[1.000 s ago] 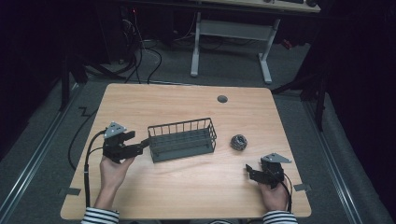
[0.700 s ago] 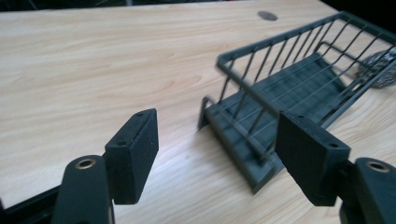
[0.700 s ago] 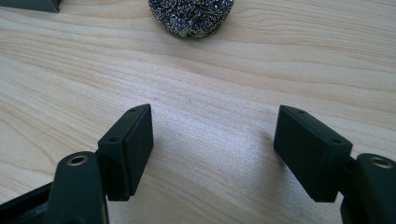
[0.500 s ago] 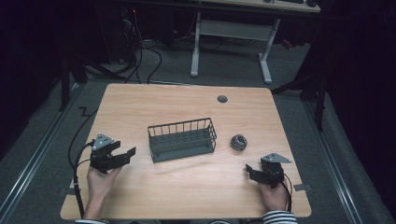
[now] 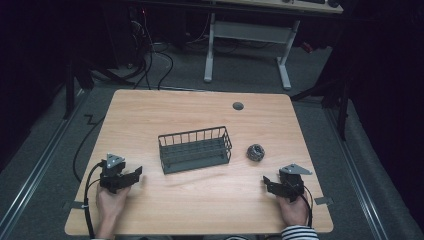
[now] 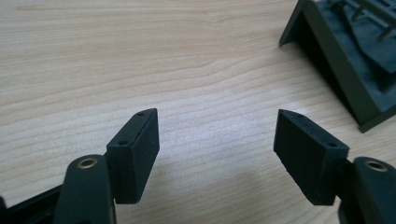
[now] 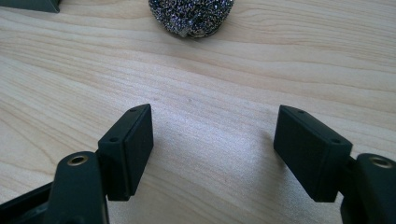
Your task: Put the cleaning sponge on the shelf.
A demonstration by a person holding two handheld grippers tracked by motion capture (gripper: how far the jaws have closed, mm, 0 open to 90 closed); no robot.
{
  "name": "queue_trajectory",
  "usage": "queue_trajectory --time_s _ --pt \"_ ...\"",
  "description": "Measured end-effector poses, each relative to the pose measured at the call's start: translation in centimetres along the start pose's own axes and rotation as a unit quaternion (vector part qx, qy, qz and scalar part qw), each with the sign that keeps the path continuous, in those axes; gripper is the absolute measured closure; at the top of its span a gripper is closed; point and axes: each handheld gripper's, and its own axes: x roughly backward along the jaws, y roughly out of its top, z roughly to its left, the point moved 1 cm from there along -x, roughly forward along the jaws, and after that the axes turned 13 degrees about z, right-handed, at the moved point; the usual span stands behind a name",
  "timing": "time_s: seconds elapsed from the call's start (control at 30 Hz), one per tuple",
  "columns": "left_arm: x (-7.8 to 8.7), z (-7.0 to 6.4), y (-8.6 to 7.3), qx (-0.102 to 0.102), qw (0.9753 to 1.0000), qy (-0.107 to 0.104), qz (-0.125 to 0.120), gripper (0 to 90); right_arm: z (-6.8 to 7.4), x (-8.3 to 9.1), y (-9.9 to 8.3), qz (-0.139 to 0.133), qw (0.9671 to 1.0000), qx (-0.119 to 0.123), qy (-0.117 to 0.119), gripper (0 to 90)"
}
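Observation:
A dark wire basket (image 5: pixel 195 148) stands at the middle of the wooden table (image 5: pixel 200 115). Its corner (image 6: pixel 343 60) appears at the upper right of the left gripper view. A glittery dark ball (image 5: pixel 255 152) lies just right of the basket, and it sits ahead of my right gripper in the right gripper view (image 7: pixel 191 16). My left gripper (image 5: pixel 135 175) rests open near the front left, left of the basket, with nothing between its fingers (image 6: pixel 135 154). Open and bare, my right gripper (image 5: pixel 267 184) lies at the front right, short of the ball.
A small dark round grommet (image 5: pixel 238 106) sits near the table's far edge. A white desk frame (image 5: pixel 250 35) and cables (image 5: pixel 150 55) stand on the floor beyond the table. Bare wood spreads along the front between both hands.
My left gripper has drawn back from the basket's left end toward the front left of the table. The right gripper has stayed put.

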Motion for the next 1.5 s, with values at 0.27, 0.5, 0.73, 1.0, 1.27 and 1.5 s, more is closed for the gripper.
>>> queue_trajectory --time_s 0.27,0.5,0.73,1.0,1.27,1.5 --pt "-1.0 -0.2 -0.5 -0.009 0.9997 0.019 0.009 30.7 0.0 0.0 0.0 -0.001 1.0 -0.005 -0.001 31.2" --pt "-1.0 -0.5 -0.6 -0.016 0.9993 0.033 0.01 29.6 0.0 0.0 0.0 -0.001 1.0 -0.004 0.0 30.7" --pt "-1.0 -0.5 -0.6 -0.014 0.9993 0.034 0.01 28.9 0.0 0.0 0.0 0.0 1.0 0.002 0.002 28.6" --pt "-1.0 -0.5 -0.6 -0.013 0.9993 0.034 0.01 28.7 0.1 0.5 0.7 0.02 0.9998 0.005 0.005 32.7" --pt "-1.0 -0.6 -0.6 -0.014 0.9993 0.033 0.011 28.3 0.9 1.6 3.9 -0.001 0.9994 0.024 0.025 27.4" --pt "-1.1 -0.6 -0.6 -0.014 0.9993 0.033 0.011 27.9 1.0 0.6 6.6 0.005 0.999 0.023 0.038 23.8"
